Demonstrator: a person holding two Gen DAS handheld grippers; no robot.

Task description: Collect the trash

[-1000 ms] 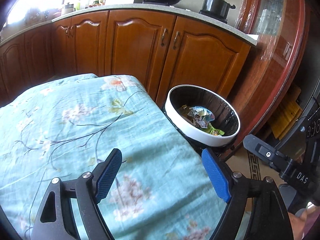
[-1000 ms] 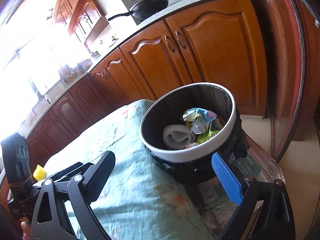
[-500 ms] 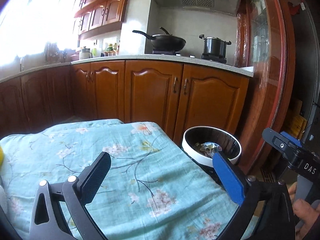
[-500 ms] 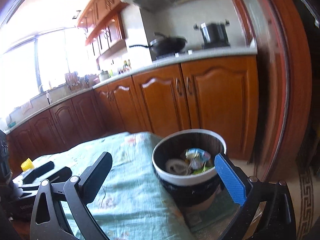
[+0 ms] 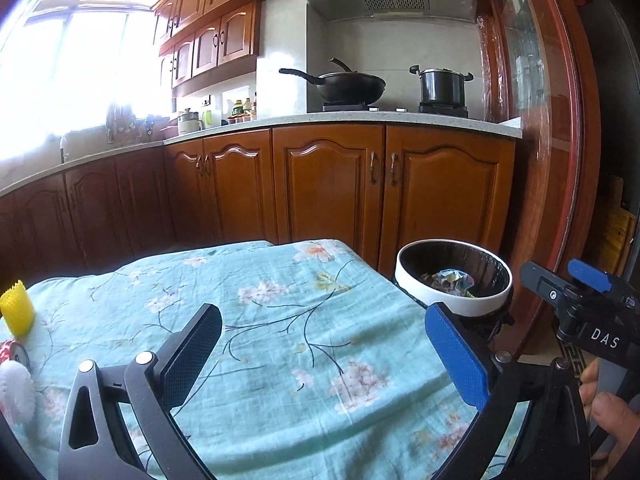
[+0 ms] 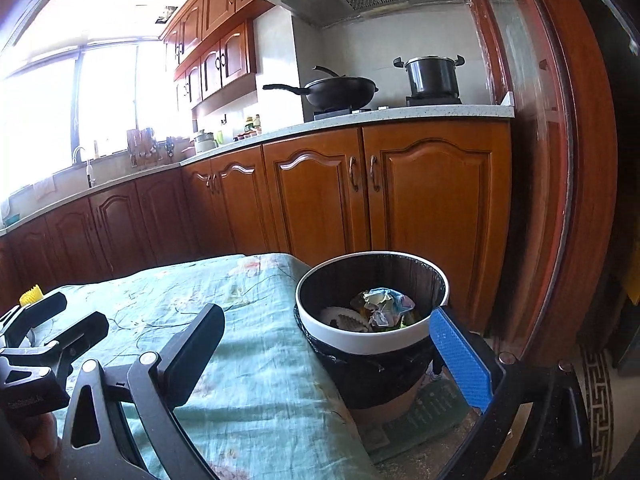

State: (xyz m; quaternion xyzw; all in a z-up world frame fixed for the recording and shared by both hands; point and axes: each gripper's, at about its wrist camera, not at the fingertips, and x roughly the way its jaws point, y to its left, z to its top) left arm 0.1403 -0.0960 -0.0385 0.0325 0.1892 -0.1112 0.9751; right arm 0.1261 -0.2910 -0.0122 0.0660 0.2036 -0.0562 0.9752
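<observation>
The left gripper has its jaws spread wide with nothing between them, hanging over the near part of a table covered by a pale blue floral cloth. The right gripper is likewise released and empty, held above the table's right edge; its blue pad sits in front of the trash bin, which stands on the floor just beside that right edge. The bin has a white rim and a black liner, and inside it lie crumpled wrappers and a white corrugated piece. At the table's left edge, in the left wrist view, stand a yellow ridged cup, a small red-and-white can and a white ruffled object, close together. A hand grips the right gripper's handle at the lower right of that view. Beyond the table run brown wooden cabinets under a pale countertop carrying a black wok and a dark pot.
</observation>
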